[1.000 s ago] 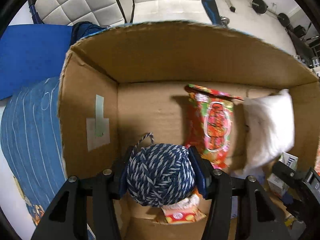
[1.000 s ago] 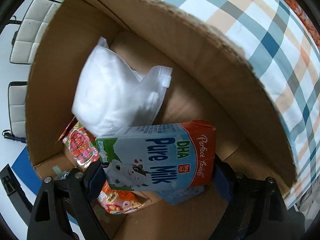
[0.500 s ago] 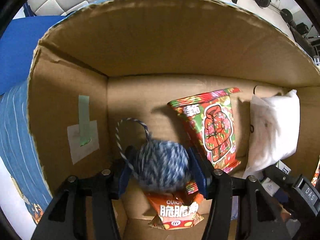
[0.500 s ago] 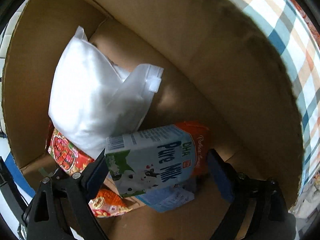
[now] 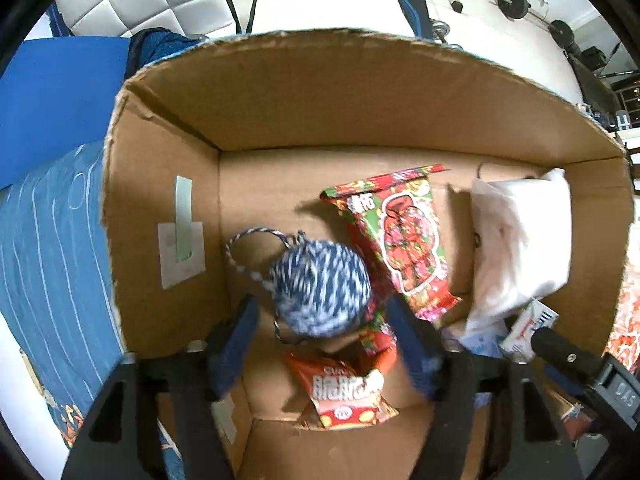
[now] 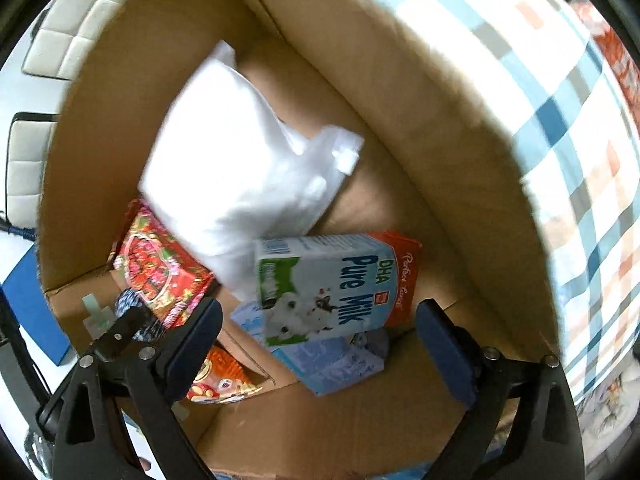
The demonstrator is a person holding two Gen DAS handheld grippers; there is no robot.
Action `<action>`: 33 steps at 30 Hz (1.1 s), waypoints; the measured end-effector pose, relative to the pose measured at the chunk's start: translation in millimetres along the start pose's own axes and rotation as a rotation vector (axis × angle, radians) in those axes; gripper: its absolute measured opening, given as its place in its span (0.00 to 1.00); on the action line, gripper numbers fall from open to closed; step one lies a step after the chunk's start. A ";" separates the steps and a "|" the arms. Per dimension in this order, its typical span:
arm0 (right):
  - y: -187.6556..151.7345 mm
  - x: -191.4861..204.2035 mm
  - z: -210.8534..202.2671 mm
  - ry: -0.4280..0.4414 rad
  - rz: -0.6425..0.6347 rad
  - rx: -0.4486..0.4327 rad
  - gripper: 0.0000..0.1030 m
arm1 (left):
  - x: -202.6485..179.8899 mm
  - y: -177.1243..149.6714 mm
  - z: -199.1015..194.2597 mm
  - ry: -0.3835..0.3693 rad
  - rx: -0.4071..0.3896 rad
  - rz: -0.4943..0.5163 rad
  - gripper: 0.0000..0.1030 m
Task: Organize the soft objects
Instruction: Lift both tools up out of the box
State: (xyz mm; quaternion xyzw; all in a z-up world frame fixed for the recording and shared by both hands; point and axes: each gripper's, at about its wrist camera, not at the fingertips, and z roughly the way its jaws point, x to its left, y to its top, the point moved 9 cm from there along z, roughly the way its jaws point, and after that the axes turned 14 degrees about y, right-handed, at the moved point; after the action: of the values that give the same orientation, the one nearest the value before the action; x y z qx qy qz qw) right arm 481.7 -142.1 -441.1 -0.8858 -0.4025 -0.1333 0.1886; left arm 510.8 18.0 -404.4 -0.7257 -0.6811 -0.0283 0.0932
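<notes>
Both tongs hang over an open cardboard box [image 5: 160, 184] and have just been opening. The left tongs [image 5: 320, 336] stand apart with the yarn ball [image 5: 320, 288] between them but clear of both pads; the ball sits low in the middle of the left view, on the box floor among snack bags, its loose strand looped toward the left wall. The right tongs [image 6: 320, 340] are spread wide, and the milk carton [image 6: 332, 284] lies free between and beyond them, in the lower middle of the right view, resting on a pale blue pack [image 6: 332, 364] and touching the white pouch [image 6: 240, 176].

So the yarn and the carton both look released inside the box, beside a red snack bag [image 5: 400, 240] and, at the bottom of the left view, an orange bag [image 5: 344, 392].

Risks from here, as I judge them:
- The loose yarn strand lies close to the left pad of the left tongs. If the tongs lift away along that side, the strand could snag and drag the ball back out or unwind it.
- The carton lies on an uneven pile. It may slide or tip off the blue pack once nothing steadies it.
- The two tools work close together in one box; the right one shows at the lower right of the left view. Lifting both at once could knock them together or nudge the pouch.
</notes>
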 end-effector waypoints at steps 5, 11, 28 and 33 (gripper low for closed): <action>-14.4 23.4 -16.9 -0.023 -0.116 -0.020 0.98 | -0.3 -13.0 -23.5 -0.011 -0.040 -0.006 0.84; -10.0 24.8 -43.0 -0.162 -0.348 -0.086 1.00 | 6.3 -28.7 -49.3 -0.025 -0.091 -0.034 0.96; -36.2 3.2 -76.7 -0.268 -0.679 -0.206 1.00 | 27.8 -96.3 -44.9 -0.001 -0.196 -0.142 0.96; -43.7 0.0 -89.0 -0.239 -0.679 -0.216 1.00 | 26.6 -106.8 -57.0 0.006 -0.223 -0.147 0.96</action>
State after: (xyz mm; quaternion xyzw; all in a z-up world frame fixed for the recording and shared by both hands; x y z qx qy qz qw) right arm 440.8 -155.0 -351.6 -0.7261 -0.6760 -0.1256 -0.0090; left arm 411.5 40.1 -333.7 -0.6797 -0.7247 -0.1129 0.0118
